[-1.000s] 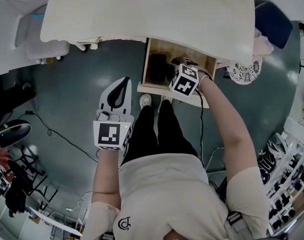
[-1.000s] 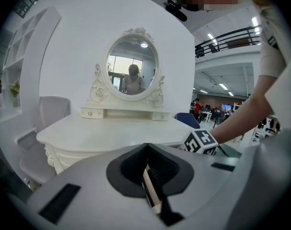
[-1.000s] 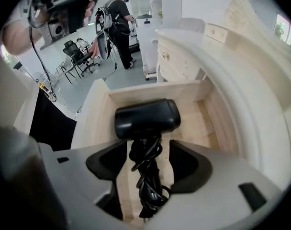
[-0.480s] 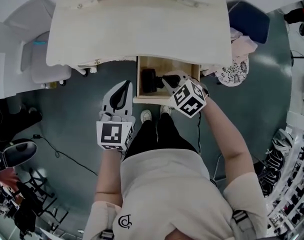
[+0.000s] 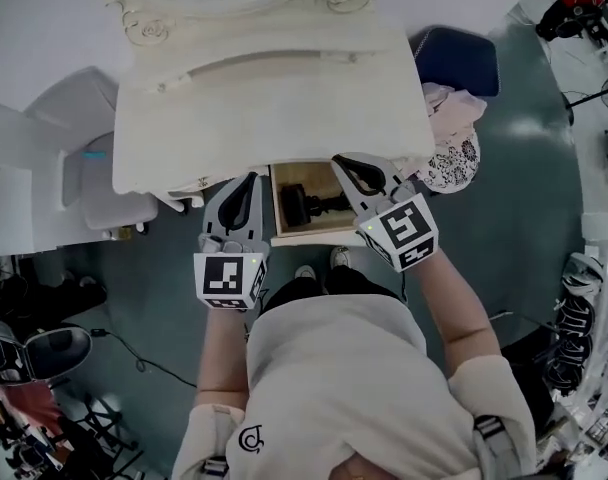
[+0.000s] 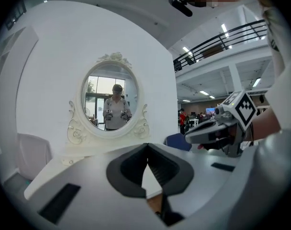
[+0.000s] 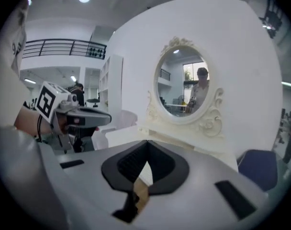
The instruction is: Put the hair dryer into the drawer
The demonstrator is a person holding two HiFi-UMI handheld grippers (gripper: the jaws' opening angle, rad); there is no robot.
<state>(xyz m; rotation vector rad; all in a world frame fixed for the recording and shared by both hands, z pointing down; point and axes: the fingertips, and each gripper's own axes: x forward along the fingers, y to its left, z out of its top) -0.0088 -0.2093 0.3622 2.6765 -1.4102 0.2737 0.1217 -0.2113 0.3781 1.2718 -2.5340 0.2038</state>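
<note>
The black hair dryer [image 5: 316, 206] lies inside the open wooden drawer [image 5: 277, 211] under the white dressing table [image 5: 274, 98]. My right gripper [image 5: 346, 163] is raised above the drawer's right side at the table's front edge, shut and empty; its jaws [image 7: 146, 146] meet at the tips. To the left of the drawer, my left gripper [image 5: 246, 180] hangs, also shut on nothing [image 6: 146, 146]. Each gripper view looks level across the table top at the oval mirror [image 6: 114, 102] [image 7: 186, 87] and shows the other gripper beside it.
A navy seat [image 5: 456, 60] and a heap of patterned clothes [image 5: 452, 158] are right of the table. A white chair [image 5: 96, 188] stands at its left. A cable [image 5: 134, 360] runs over the grey floor. The person's feet [image 5: 324, 265] stand before the drawer.
My right gripper has come up out of the drawer, with the hair dryer left lying inside. Both grippers have risen to the height of the table top.
</note>
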